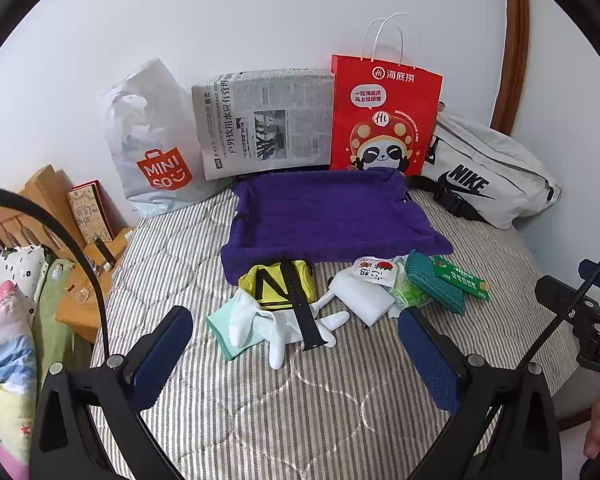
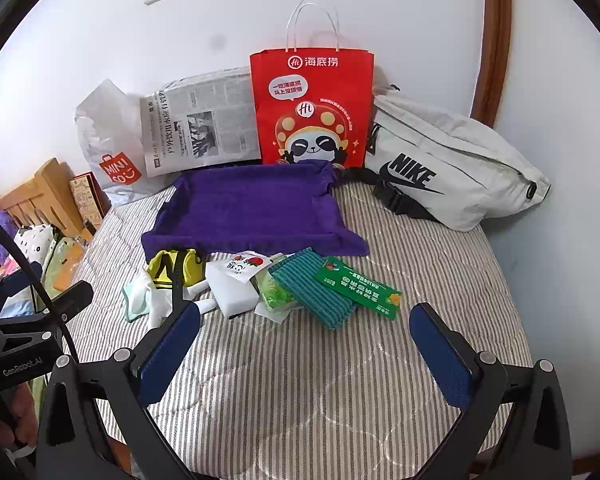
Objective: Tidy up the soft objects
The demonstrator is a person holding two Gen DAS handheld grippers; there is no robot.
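Both grippers spread wide over the striped bedspread, nothing pinched: left gripper faces the white sock and black strap, right gripper sits at 6 o'clock from the green cloth. Soft pile touches the purple tray's near edge; yellow pouch at the tray's 7 o'clock, red bag at 12.

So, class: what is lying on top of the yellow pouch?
A black watch strap lies across the yellow pouch, running down onto the white glove. What the strap covers underneath cannot be seen.
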